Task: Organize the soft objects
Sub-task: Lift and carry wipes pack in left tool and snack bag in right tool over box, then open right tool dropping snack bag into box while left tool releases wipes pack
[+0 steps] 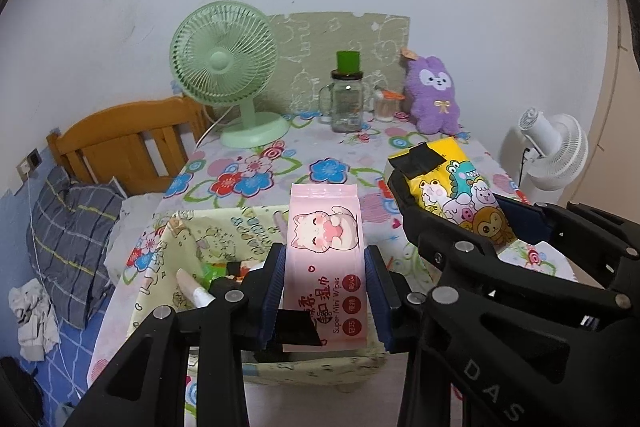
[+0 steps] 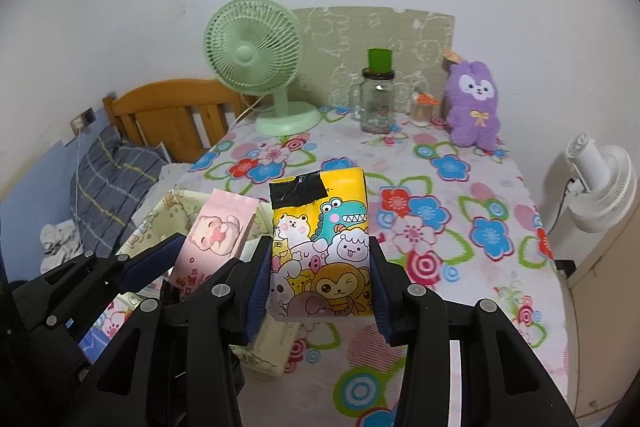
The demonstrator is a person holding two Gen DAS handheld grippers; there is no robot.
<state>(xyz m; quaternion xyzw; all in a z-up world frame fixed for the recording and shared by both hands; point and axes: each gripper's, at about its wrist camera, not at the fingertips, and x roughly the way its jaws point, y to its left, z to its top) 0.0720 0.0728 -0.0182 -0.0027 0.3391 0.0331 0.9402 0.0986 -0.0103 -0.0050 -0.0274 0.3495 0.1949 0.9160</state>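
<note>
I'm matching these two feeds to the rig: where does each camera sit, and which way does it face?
Left wrist: on the left gripper, facing the table's back wall; its jaws clamp the pink wipes pack; the right gripper shows.
Right wrist: on the right gripper, same heading; jaws clamp the yellow cartoon pack; the left gripper shows.
Shared: green fan, purple plush, glass jar, floral tablecloth.

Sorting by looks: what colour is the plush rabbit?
Purple fluffy plush rabbit with a white face; right wrist view.
</note>
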